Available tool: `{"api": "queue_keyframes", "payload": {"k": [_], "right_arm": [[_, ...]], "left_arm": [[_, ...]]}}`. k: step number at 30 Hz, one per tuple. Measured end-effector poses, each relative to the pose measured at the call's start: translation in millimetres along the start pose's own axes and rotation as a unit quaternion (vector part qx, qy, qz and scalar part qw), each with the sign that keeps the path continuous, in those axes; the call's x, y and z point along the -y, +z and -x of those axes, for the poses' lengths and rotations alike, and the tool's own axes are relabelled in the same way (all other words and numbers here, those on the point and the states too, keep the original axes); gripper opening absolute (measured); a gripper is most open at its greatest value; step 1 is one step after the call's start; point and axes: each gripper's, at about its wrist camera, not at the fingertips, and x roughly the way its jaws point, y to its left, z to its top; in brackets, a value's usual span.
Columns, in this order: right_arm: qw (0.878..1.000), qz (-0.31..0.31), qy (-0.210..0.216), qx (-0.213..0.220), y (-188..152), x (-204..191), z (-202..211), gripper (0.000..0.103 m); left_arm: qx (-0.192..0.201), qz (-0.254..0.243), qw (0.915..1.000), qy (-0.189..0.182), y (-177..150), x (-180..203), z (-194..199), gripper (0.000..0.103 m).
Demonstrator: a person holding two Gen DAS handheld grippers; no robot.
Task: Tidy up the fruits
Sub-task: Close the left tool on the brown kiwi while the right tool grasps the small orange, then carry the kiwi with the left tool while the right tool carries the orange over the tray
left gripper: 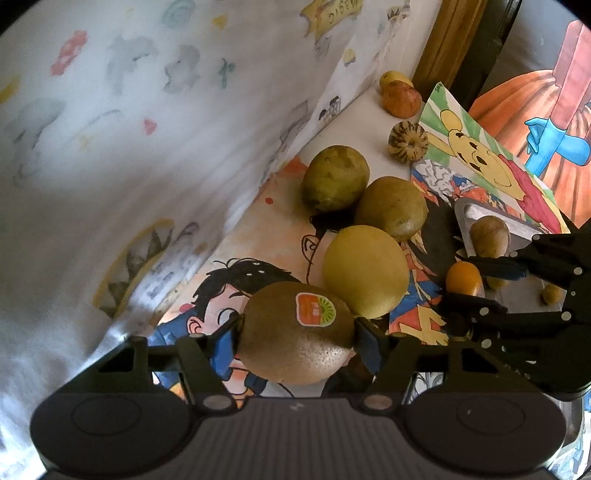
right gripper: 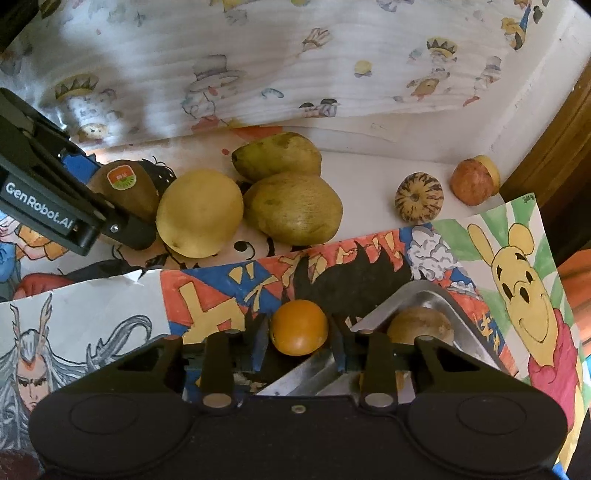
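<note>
Cartoon-poster tabletop, fruit scattered. Your left gripper (left gripper: 297,334) clamps the stickered kiwi (left gripper: 295,332); right gripper (right gripper: 298,341) pinches the small orange (right gripper: 298,326) beside the metal tray (right gripper: 424,295). Pickup step; next, probably lift both into the tray.

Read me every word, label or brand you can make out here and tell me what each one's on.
"GenRobot.AI": white lettering on the side of the left gripper.
Sticker on the kiwi: print too small to read.
Yellow banner on the printed cloth: upside down, too blurred to read.
Small writing at the corner of the bear drawing: illegible.
</note>
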Motion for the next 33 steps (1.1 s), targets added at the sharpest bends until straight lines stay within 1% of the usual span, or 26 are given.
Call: {"api": "queue_keyframes", "payload": {"k": [5, 15, 23, 26, 33], "right_arm": [[1.000, -0.021, 0.010, 0.002, -2, -4, 5, 0.037], [0.997, -0.067, 0.033, 0.009, -11, -18, 21, 0.037], [0.993, -0.107, 0.046, 0.015, -28, -29, 39, 0.036], [0.992, -0.111, 0.050, 0.018, -35, -34, 48, 0.036], [0.989, -0.135, 0.052, 0.030, -53, -38, 72, 0.036]], "left_arm": [[0.000, 0.000, 1.0000, 0.002, -1, 1, 0, 0.068], [-0.008, -0.006, 0.9999, 0.007, -10, 5, 7, 0.068], [-0.015, -0.007, 0.9998, 0.013, -27, 9, 18, 0.067], [-0.015, -0.004, 0.9998, 0.014, -34, 12, 24, 0.067], [-0.003, 0.005, 0.9997, 0.024, -45, 17, 38, 0.067]]}}
